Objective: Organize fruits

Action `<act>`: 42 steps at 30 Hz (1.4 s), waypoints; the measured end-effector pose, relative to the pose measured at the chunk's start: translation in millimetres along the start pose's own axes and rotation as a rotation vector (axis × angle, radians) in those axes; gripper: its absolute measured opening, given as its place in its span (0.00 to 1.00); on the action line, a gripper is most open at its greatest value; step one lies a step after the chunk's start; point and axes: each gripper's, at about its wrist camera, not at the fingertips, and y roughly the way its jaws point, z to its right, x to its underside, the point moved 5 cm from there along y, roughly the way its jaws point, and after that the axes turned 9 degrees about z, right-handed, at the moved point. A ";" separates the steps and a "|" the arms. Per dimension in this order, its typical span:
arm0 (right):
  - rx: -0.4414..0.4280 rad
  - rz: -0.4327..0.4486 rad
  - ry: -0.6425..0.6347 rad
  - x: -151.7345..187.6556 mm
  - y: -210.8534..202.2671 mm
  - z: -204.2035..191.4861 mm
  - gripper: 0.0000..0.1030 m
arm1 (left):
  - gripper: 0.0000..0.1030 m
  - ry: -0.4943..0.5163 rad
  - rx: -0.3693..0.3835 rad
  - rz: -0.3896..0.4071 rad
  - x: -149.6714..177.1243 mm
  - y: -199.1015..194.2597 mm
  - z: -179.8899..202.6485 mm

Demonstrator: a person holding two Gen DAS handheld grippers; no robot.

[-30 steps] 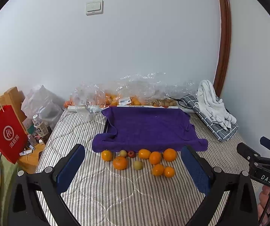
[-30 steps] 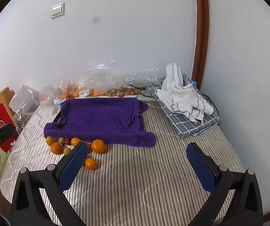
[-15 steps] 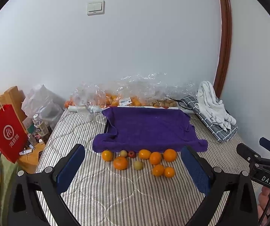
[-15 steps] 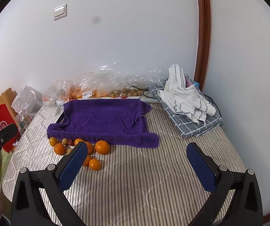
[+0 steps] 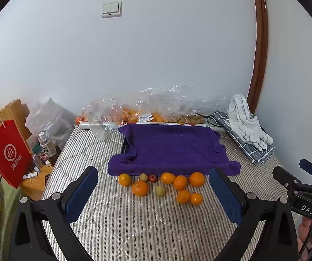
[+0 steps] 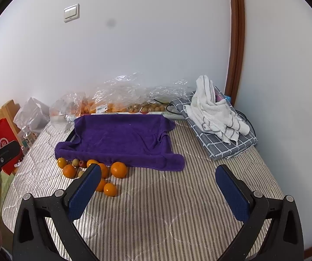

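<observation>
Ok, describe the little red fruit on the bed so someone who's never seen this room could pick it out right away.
Find the purple towel spread on the striped bed; a cluster of fruit lies along its near edge. In the row closest to the towel sits the red fruit, between a small greenish fruit and an orange. It is the only red one, and smaller than the oranges.

Seven oranges [image 5: 140, 188], two greenish fruits [image 5: 160, 190], one red fruit [image 5: 153, 178].

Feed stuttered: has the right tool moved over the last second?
Yes, slightly. The switch and towel sit further right in its view than before, so the right tool has shifted or turned left.
</observation>
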 end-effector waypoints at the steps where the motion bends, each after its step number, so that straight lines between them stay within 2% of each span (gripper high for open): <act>1: 0.000 -0.001 0.002 -0.2 -0.4 -0.3 1.00 | 1.00 0.000 0.001 0.000 -0.2 0.0 0.4; 28: -0.019 0.011 -0.027 2.2 2.4 -15.9 1.00 | 1.00 -0.001 -0.009 0.016 -0.8 -3.3 -12.4; 37: -0.022 0.005 -0.030 11.6 20.5 -21.4 1.00 | 1.00 -0.008 -0.037 -0.010 11.0 20.3 -30.1; 42: -0.016 -0.030 -0.067 31.5 49.8 -26.9 0.96 | 1.00 -0.004 -0.054 -0.058 31.7 44.7 -49.9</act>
